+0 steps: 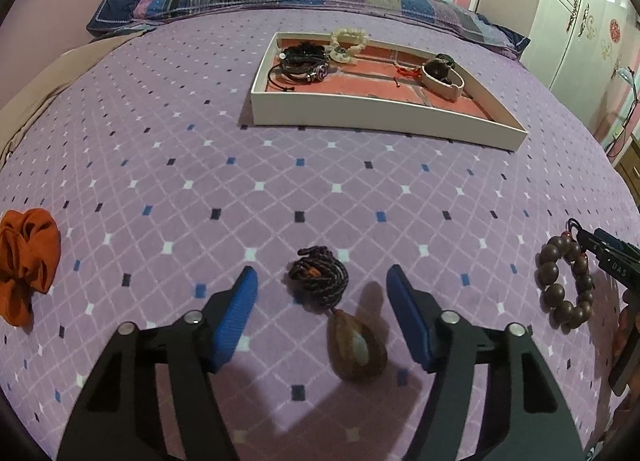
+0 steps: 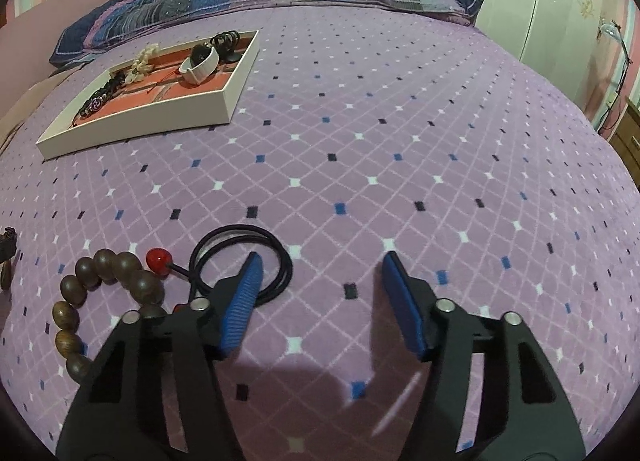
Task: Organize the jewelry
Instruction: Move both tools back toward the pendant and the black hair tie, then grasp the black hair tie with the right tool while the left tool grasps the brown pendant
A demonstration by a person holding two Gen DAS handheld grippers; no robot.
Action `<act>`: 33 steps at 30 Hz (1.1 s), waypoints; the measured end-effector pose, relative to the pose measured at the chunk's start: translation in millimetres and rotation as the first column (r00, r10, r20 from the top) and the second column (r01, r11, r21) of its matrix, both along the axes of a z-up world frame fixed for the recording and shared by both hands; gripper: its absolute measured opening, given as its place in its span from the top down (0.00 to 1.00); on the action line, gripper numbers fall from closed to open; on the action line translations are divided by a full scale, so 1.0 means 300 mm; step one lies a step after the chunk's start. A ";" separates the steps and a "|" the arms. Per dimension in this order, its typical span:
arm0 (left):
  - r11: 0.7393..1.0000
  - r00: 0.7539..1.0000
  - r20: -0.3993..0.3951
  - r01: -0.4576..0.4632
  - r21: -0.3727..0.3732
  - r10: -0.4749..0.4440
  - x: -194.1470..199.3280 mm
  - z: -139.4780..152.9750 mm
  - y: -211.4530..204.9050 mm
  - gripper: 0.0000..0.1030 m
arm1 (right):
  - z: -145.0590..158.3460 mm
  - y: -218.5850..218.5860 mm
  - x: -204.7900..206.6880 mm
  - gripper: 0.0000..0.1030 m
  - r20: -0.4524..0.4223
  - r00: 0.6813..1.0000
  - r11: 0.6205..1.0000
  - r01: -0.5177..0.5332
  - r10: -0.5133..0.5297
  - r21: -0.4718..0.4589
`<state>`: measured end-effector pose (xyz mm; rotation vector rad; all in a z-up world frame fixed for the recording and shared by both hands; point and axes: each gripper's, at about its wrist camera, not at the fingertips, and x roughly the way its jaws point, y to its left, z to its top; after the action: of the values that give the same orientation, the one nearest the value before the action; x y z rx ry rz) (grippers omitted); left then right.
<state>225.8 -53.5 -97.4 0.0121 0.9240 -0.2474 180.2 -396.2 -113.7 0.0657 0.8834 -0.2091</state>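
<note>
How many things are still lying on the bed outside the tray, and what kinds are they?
Pendant necklace: 1
Brown bead bracelet: 1
Black hair tie with a red bead: 1
Orange scrunchie: 1
Total: 4 outside the white tray

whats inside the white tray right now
Inside the white tray: black cord bracelets, a cream bead bracelet, a white band and dark pieces partly hidden behind it.
</note>
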 end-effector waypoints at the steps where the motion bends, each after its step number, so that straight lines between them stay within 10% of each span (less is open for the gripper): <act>1: 1.000 1.000 0.000 0.001 0.001 -0.001 0.001 -0.001 0.001 0.38 | -0.003 0.004 0.001 0.46 -0.001 1.000 1.000 -0.004 0.004 -0.002; 11: 1.000 1.000 0.004 0.007 0.004 -0.007 -0.001 -0.005 0.004 0.39 | 0.001 0.032 0.004 0.93 0.014 0.999 0.998 -0.046 0.045 0.044; 21: 1.000 1.000 0.005 0.010 0.006 -0.010 -0.005 -0.002 0.003 0.41 | 0.023 0.027 -0.020 0.94 0.051 0.998 0.998 -0.041 0.038 0.056; 33: 1.000 1.000 0.001 0.013 0.005 -0.013 0.010 0.000 0.017 0.74 | 0.050 0.021 -0.032 0.94 0.087 0.996 0.997 -0.032 0.027 0.067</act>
<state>228.9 -48.5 -97.5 0.0222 0.9242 -0.2570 170.7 -389.9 -98.5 0.1249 0.8052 -0.1472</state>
